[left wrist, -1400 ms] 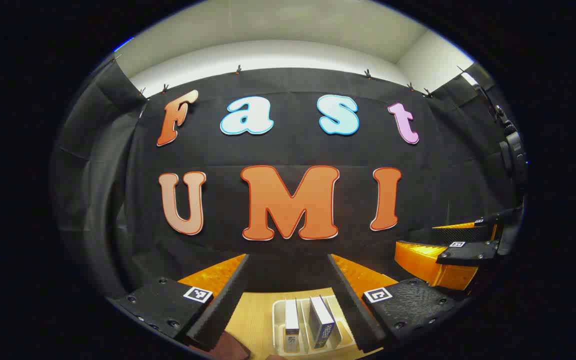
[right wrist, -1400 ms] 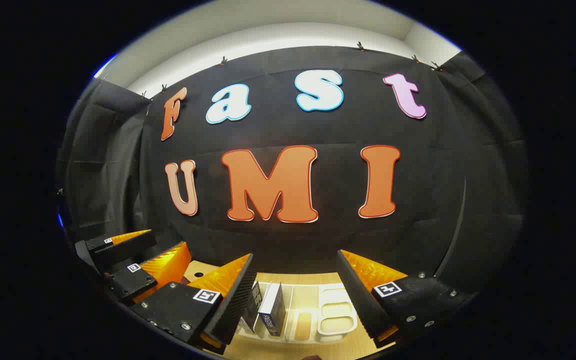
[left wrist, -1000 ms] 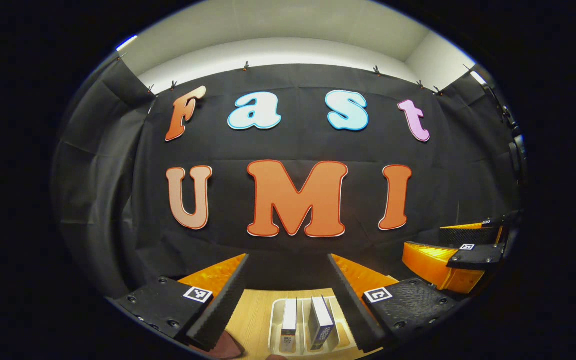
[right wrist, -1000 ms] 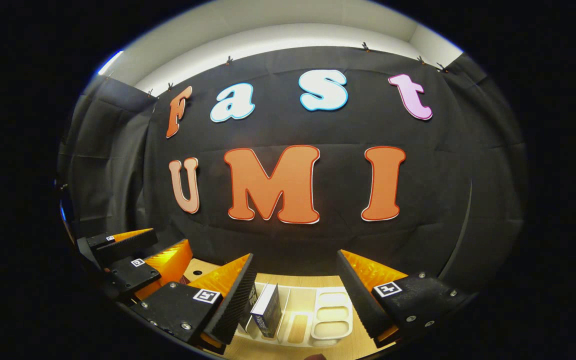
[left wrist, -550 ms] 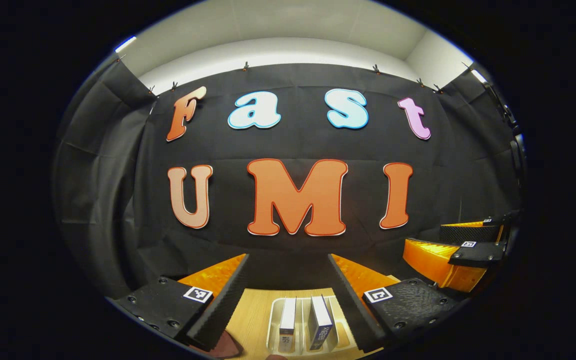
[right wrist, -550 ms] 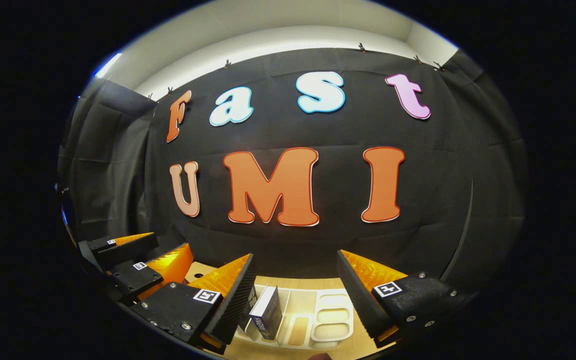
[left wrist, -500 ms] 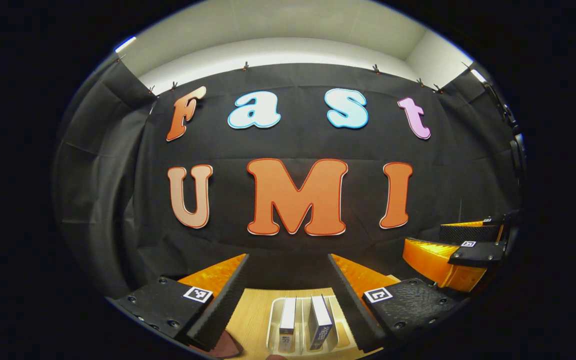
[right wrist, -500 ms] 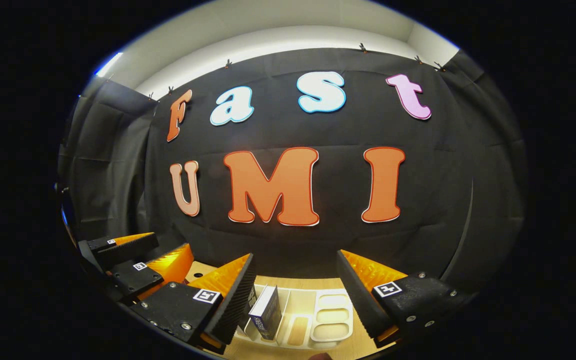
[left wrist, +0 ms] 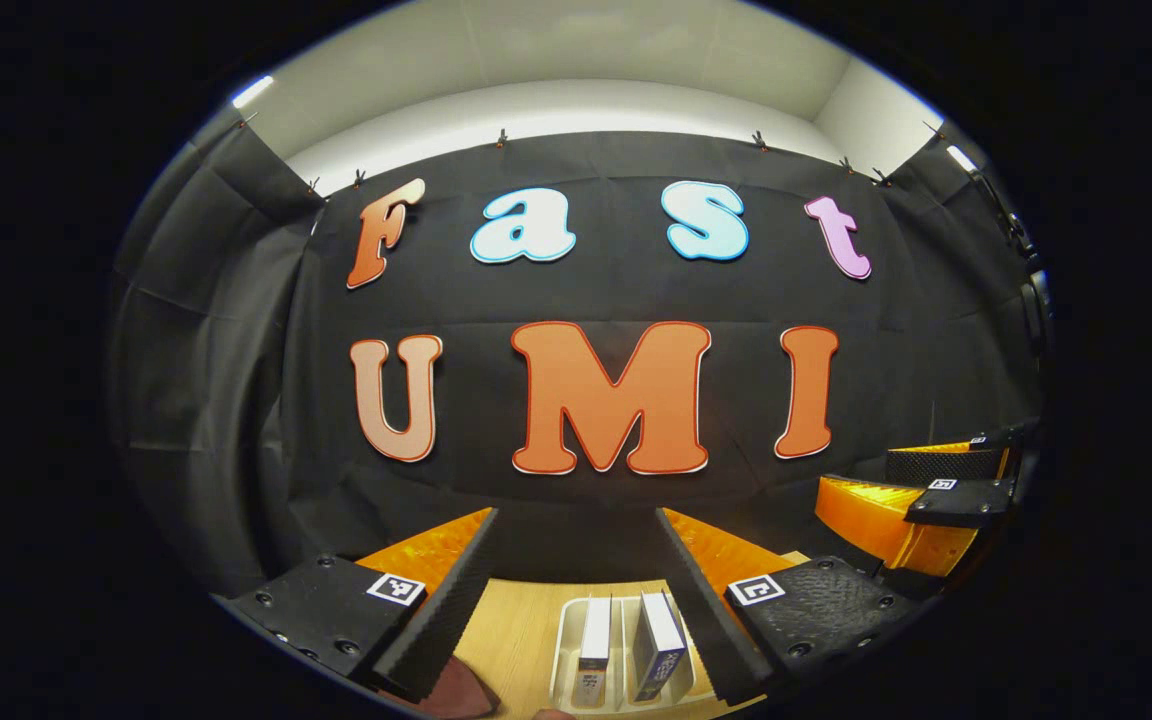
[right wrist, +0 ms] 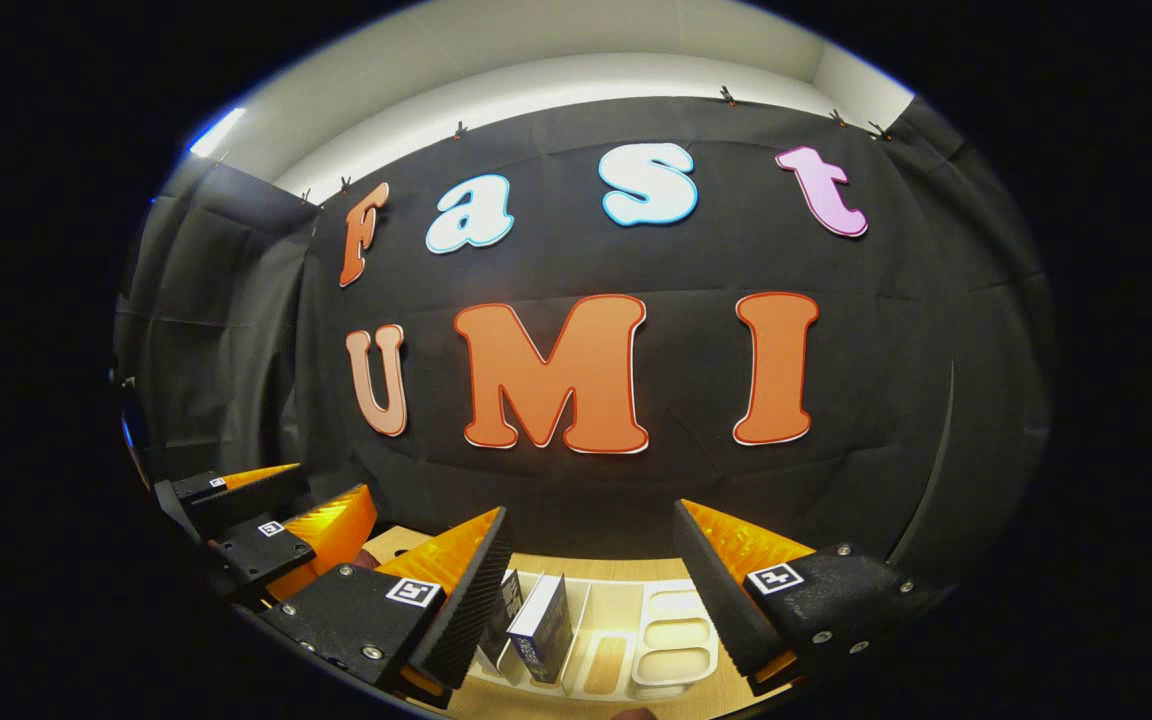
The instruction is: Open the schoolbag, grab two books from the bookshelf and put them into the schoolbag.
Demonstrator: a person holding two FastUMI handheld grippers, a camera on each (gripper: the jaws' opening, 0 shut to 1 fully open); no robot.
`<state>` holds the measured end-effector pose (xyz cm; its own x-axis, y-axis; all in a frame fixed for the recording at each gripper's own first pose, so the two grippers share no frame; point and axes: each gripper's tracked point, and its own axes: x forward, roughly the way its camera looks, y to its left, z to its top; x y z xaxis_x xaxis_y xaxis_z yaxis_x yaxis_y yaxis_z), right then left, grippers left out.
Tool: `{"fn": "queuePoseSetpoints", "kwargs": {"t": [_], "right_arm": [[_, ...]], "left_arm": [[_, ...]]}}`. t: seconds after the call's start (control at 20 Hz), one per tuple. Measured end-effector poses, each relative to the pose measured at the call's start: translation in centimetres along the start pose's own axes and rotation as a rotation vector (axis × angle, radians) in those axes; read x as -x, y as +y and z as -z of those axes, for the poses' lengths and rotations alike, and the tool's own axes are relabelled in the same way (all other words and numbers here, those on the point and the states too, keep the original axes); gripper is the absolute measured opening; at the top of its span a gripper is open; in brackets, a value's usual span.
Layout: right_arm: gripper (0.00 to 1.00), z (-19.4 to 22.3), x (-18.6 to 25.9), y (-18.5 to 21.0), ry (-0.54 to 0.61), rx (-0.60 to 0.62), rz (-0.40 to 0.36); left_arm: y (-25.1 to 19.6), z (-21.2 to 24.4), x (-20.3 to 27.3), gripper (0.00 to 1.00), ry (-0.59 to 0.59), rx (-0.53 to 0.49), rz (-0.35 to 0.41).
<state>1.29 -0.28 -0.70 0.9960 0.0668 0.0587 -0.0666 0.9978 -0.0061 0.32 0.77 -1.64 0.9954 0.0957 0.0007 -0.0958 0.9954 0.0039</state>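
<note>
Black cloth hangs as the booth's back wall (left wrist: 576, 290), with a pale ceiling above it and a light wooden table (left wrist: 511, 630) at the bottom of both views.

From the left gripper view, the left gripper (left wrist: 576, 590) sits at six o'clock with its two fingers spread wide apart and nothing between them. Through the gap, low on the table, stands a white bookshelf rack (left wrist: 564, 650) with slots. Two books stand upright in it side by side: a white-spined book (left wrist: 594, 640) at the left and a dark blue book (left wrist: 658, 645) just beside it at the right, leaning slightly. At about seven o'clock, by the left finger, a small patch of reddish-brown material (left wrist: 456, 690) shows at the picture's lower edge; I cannot tell what it is. At three to four o'clock, farther off, the right gripper (left wrist: 921, 490) points inward, its fingers apart.

From the right gripper view, the right gripper (right wrist: 591, 590) is also at six o'clock, fingers spread wide and holding nothing. Between them the rack (right wrist: 671, 640) lies on the table (right wrist: 626, 570), its right-hand slots bare. The blue book (right wrist: 541, 630) stands near the left finger, with a second book's edge (right wrist: 506, 600) partly hidden behind that finger. At eight o'clock the left gripper (right wrist: 286, 510) shows, fingers apart.
</note>
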Motion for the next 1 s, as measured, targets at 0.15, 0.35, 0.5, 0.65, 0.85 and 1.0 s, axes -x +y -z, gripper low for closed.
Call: {"fn": "queuePoseSetpoints", "kwargs": {"t": [0.15, 0.35, 0.5, 0.65, 0.85, 1.0], "right_arm": [[0.95, 0.1, 0.2, 1.0, -0.003, 0.000, -0.004], [0.95, 0.4, 0.2, 1.6, 0.009, -0.019, 0.008], [0.95, 0.4, 0.8, 3.2, 0.008, -0.019, 0.027], [1.00, 0.7, 1.1, 4.0, 0.018, -0.010, 0.053], [0.95, 1.5, 1.3, 4.9, 0.029, 0.016, 0.094], [0.95, 2.3, 1.1, 5.7, 0.046, 0.019, 0.091]], "left_arm": [[1.1, 0.1, 0.5, 0.94, -0.005, -0.008, -0.002], [2.9, -0.3, 1.2, 0.94, -0.017, -0.021, 0.003], [4.5, -0.1, 1.4, 0.94, -0.020, -0.023, 0.010], [6.1, 0.6, 1.7, 0.94, -0.014, -0.030, 0.032], [8.3, 2.7, 2.0, 0.94, 0.010, -0.050, 0.068], [9.6, 4.4, 2.0, 0.94, 0.048, -0.062, 0.071]]}}
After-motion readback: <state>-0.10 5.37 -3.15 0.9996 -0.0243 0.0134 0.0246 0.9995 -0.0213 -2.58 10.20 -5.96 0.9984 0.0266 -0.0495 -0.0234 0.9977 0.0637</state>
